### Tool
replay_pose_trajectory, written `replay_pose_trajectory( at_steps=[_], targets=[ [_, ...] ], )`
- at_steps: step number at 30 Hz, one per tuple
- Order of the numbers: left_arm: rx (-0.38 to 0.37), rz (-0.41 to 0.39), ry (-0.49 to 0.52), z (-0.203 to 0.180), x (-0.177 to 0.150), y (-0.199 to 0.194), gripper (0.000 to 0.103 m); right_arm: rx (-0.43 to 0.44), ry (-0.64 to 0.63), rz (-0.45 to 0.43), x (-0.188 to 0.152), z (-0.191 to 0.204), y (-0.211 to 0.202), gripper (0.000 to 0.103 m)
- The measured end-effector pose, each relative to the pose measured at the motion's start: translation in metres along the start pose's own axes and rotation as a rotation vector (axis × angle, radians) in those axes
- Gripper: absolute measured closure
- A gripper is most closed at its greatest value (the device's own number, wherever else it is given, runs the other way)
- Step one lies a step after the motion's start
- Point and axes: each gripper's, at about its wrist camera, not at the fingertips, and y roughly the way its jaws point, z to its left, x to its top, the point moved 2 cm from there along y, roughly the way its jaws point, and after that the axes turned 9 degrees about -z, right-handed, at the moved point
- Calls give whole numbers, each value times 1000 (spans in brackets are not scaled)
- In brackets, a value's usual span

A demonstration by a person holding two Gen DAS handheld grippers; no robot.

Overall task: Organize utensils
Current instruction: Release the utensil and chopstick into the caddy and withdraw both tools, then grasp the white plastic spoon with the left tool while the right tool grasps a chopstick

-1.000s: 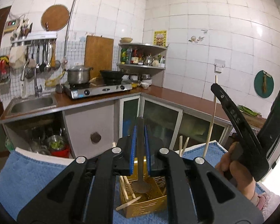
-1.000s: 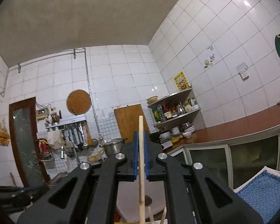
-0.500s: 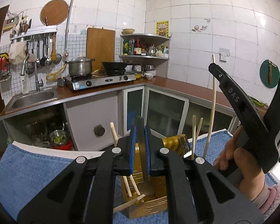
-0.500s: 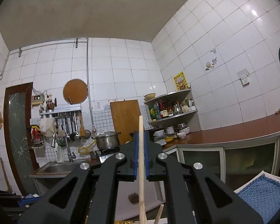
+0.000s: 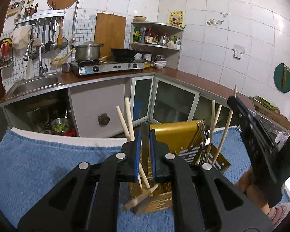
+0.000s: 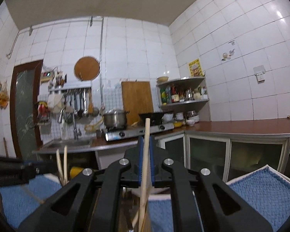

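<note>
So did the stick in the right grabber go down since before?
Yes. The chopstick sank: its top was level with the wooden cutting board on the wall and now sits by the stove.

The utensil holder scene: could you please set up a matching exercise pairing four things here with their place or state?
Things:
1. metal utensil
2. chopstick
3. forks
4. gold holder

Places or states:
A. standing on the blue towel
B. clamped in the left gripper
C. standing in the holder's right compartment
D. clamped upright in the right gripper

Pairs: 1-B, 2-D, 3-C, 4-A
</note>
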Motion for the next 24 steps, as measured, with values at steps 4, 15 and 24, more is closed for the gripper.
replay_pose_trajectory(
  at_steps=[4, 15, 24],
  targets=[
    [3, 23, -3, 1, -4, -6, 95, 18, -26, 103, -7, 3, -3, 96],
    [50, -3, -24, 18, 6, -80, 25, -12, -54, 307, 10, 2, -30, 50],
    [110, 78, -38, 44, -27, -126, 5, -79, -73, 506, -6, 13, -81, 32]
  ],
)
